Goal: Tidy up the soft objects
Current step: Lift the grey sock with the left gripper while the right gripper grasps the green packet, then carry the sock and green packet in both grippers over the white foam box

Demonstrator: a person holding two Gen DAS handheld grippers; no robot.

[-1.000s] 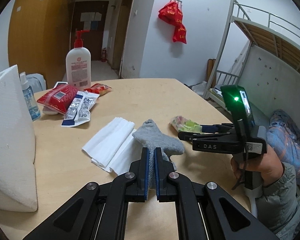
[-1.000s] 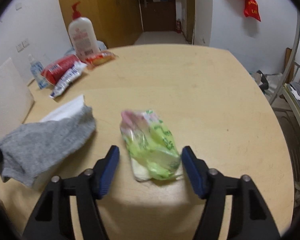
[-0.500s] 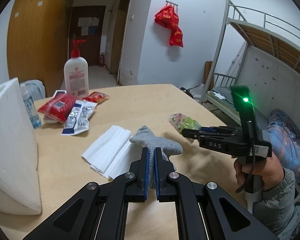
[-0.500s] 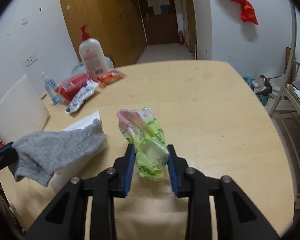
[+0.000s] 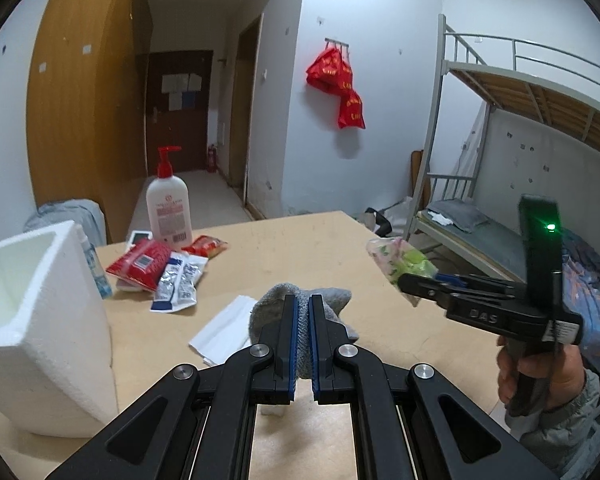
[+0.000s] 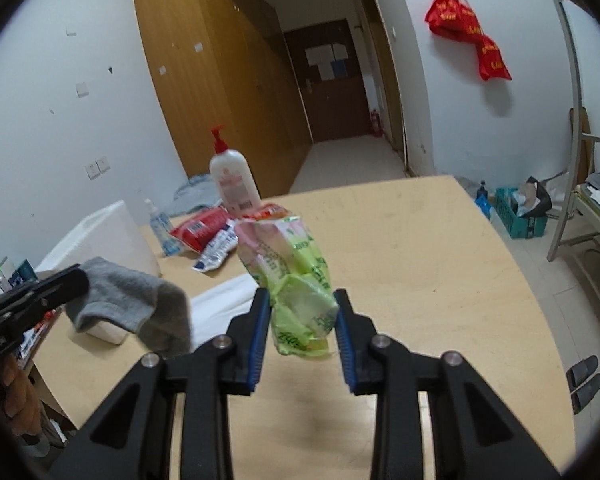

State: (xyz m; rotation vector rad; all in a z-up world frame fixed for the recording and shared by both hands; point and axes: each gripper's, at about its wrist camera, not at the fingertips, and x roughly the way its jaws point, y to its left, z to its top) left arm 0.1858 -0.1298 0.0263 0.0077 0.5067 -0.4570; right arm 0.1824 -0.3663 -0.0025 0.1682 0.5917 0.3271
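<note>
A grey sock point(image 5: 332, 300) hangs above the table, pinched between the blue pads of my left gripper point(image 5: 303, 308), which is shut on it. The right wrist view shows the same sock point(image 6: 140, 304) dangling at the left under the left gripper point(image 6: 72, 280). My right gripper point(image 6: 302, 312) is shut on a green and pink tissue pack point(image 6: 296, 280), lifted off the wooden table point(image 6: 440, 280). In the left wrist view that pack point(image 5: 400, 260) sticks out ahead of the right gripper point(image 5: 410, 280), held by a hand at the right.
An open white foam box point(image 5: 32, 320) stands at the left. White folded tissues point(image 5: 224, 328) lie under the sock. Red and silver packets point(image 5: 156, 268), a pump bottle point(image 5: 168, 208) and a small blue bottle point(image 6: 162, 228) crowd the far left. A bunk bed point(image 5: 500, 152) stands right.
The right gripper closed on the tissue pack and raised it off the table. The left gripper rose with the sock, which now hangs free above the tissues.
</note>
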